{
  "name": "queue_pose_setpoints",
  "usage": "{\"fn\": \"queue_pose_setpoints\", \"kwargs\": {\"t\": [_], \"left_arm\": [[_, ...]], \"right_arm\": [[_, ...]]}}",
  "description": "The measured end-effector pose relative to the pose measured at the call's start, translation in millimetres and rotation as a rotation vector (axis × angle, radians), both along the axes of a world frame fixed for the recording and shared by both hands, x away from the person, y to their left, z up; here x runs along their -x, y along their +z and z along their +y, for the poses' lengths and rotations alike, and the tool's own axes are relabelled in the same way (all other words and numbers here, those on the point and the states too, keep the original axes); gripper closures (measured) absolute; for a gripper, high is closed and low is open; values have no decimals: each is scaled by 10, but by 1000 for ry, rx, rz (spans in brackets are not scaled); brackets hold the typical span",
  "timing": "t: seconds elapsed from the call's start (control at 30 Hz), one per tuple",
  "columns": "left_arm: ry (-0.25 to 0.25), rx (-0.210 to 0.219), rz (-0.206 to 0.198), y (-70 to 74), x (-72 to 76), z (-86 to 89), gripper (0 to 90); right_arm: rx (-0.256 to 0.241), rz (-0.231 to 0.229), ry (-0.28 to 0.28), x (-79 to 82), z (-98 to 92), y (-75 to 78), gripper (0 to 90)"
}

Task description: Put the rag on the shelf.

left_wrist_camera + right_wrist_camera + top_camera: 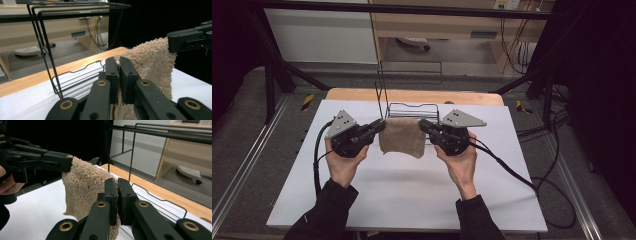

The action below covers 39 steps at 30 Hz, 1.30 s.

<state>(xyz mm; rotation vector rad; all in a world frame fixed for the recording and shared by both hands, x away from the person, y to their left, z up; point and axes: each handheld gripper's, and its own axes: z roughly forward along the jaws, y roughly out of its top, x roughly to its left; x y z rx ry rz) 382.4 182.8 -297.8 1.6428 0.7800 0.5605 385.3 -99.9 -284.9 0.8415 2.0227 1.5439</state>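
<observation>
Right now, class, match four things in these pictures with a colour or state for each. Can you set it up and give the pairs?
Things:
1. towel
2. wire rack
3. left gripper
4. table top

States:
A. white and flat
B. thin black rods, standing behind the towel
C. beige, hanging between two grippers
D. shut on a top corner of the towel

Pairs: 1-C, 2-B, 3-D, 4-A

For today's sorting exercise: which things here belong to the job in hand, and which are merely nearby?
In the job: beige fluffy towel, left hand-held gripper, right hand-held gripper, black wire rack.
Merely nearby: white table sheet, wooden desk.
</observation>
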Motion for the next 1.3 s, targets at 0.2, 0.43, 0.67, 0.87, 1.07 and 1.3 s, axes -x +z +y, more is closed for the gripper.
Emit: {"fn": "queue_pose_setpoints", "kwargs": {"t": [0.2, 0.43, 0.67, 0.87, 1.07, 1.3], "left_arm": [[3, 30, -22, 91, -36, -31, 854], [9, 49, -47, 212, -78, -57, 855], [15, 64, -81, 339, -106, -77, 856], [18, 73, -103, 427, -142, -100, 856], [22, 85, -115, 494, -188, -111, 856], [27, 93, -128, 590, -254, -129, 856]], "right_arm": [[-7, -34, -12, -19, -28, 112, 871], [-4, -69, -26, -43, -45, 242, 872], [-11, -106, -41, -71, -55, 368, 872], [-33, -128, -57, -110, -67, 444, 872], [-44, -144, -65, -149, -73, 507, 872], [-52, -166, -79, -216, -75, 614, 872]]}}
